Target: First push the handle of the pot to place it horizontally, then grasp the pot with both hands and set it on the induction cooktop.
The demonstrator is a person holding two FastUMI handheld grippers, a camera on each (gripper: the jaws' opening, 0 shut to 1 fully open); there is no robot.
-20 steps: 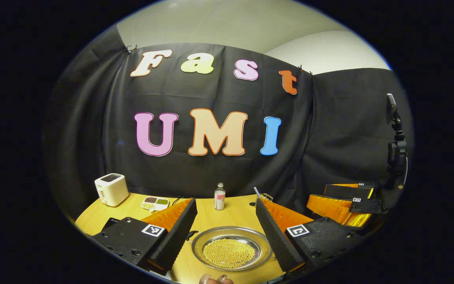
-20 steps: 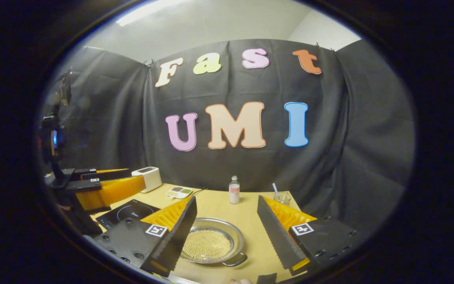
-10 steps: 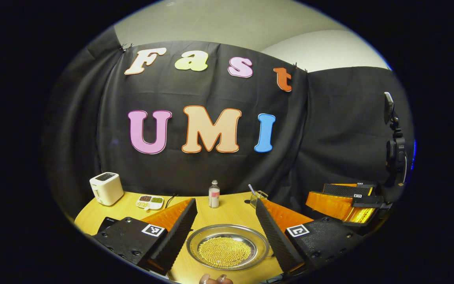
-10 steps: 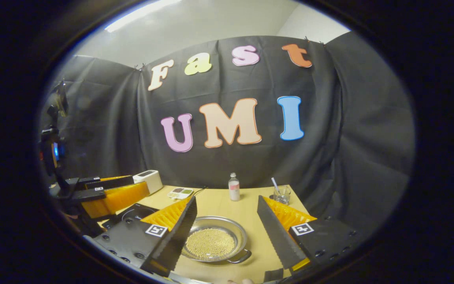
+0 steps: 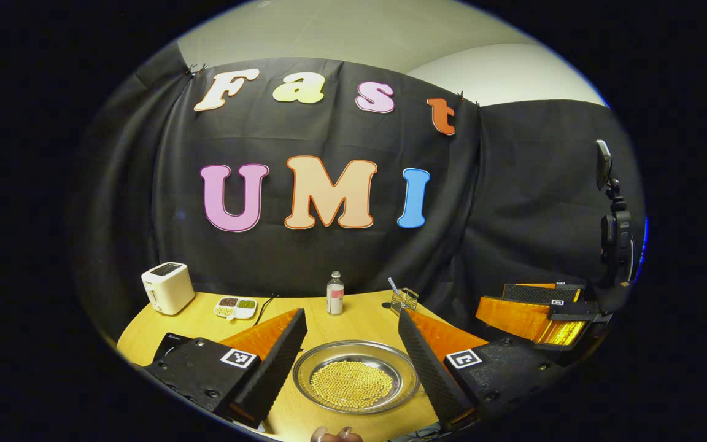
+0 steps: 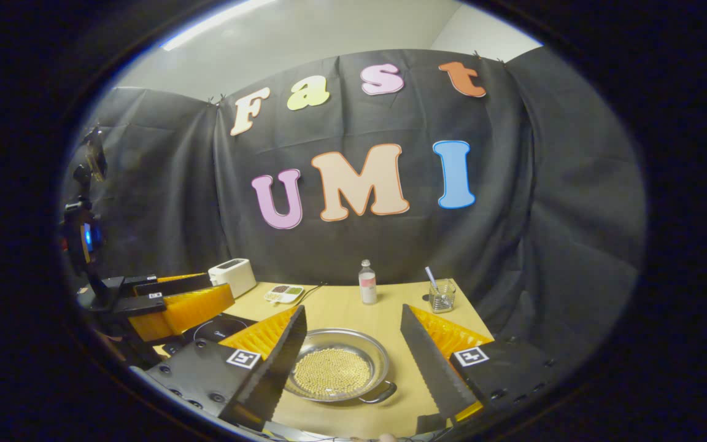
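A shallow steel pot [image 5: 356, 376] holding small yellow beads rests on the wooden table [image 5: 366, 322]. In the left gripper view it lies low between the fingers of my left gripper [image 5: 351, 316], which is open and above it. In the right gripper view the pot [image 6: 336, 363] shows one loop handle [image 6: 381, 393] at its near right rim. My right gripper [image 6: 352, 310] is open too, with nothing between its fingers. The black induction cooktop [image 6: 215, 328] lies left of the pot, partly behind a finger. The left gripper [image 6: 169, 301] hangs over the cooktop's left side; the right gripper [image 5: 537, 310] hangs at the right.
At the table's back stand a white toaster [image 5: 167, 287], a small divided dish of beans [image 5: 237, 307], a clear bottle [image 5: 335, 293] and a glass with a straw [image 6: 440, 296]. A camera on a stand [image 5: 614, 233] sits at the right. Fingertips of a hand [image 5: 329, 434] show at the bottom edge.
Both views have shifted so the table and pot sit a little higher and farther in frame. The pot keeps its place on the table. Both grippers stay open.
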